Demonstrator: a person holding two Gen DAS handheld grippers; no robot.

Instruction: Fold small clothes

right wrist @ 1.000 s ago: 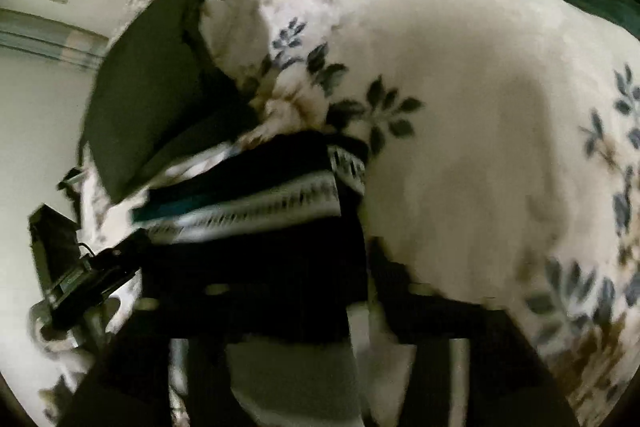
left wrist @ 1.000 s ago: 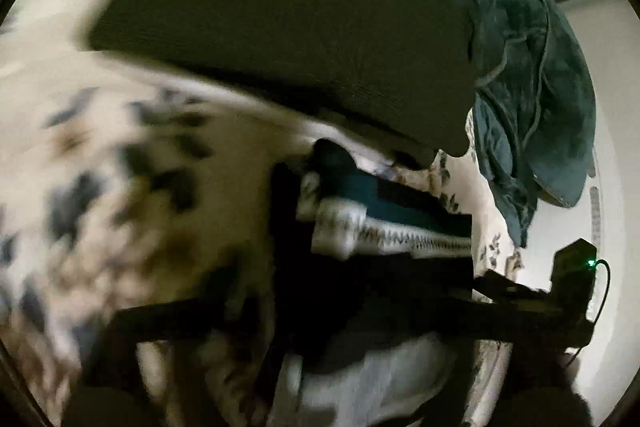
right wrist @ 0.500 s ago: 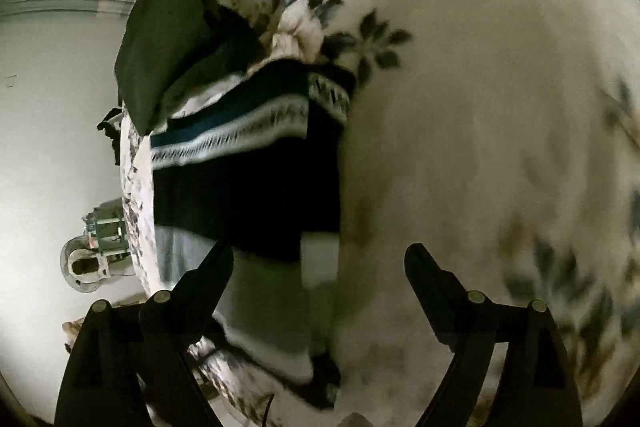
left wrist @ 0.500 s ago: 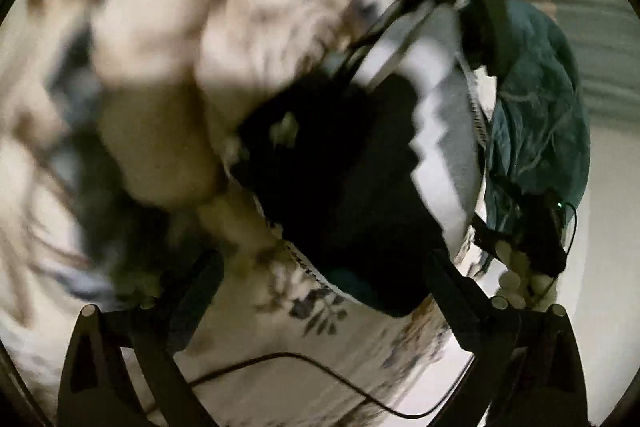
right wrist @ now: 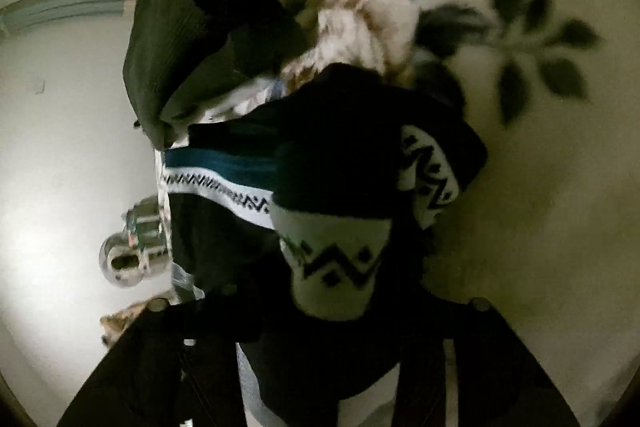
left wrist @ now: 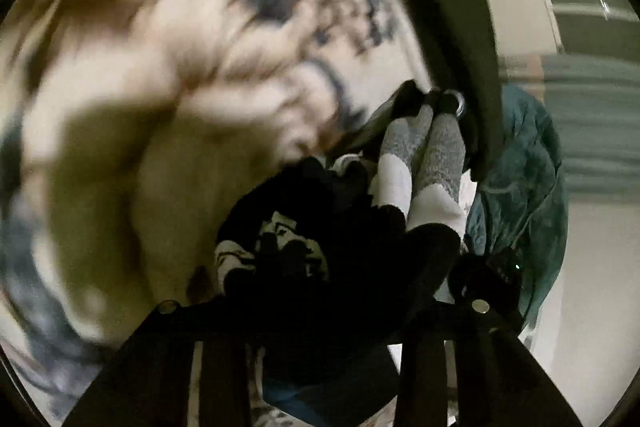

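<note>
The pair of patterned socks (right wrist: pixel 336 187) lies on the floral bedspread (right wrist: pixel 520 187), directly ahead of and between the fingers of both claws. The left claw (left wrist: pixel 320 307) sits low over the dark sock fabric; its fingers merge with the black cloth in the dim light, so it cannot be determined whether the claw is closed on anything. The right claw (right wrist: pixel 320 311) presents the same condition: a white zigzag-patterned section of the socks lies just ahead of its fingers, folded over the dark body, and the grip state cannot be determined. A dark green folded garment (right wrist: pixel 180 39) rests beyond the socks, touching them at the far-left edge. Judged step: doubling the 2 socks over into a compact bundle. The next move likely calls for pressing the folded section flat and aligning its edges before release.
</note>
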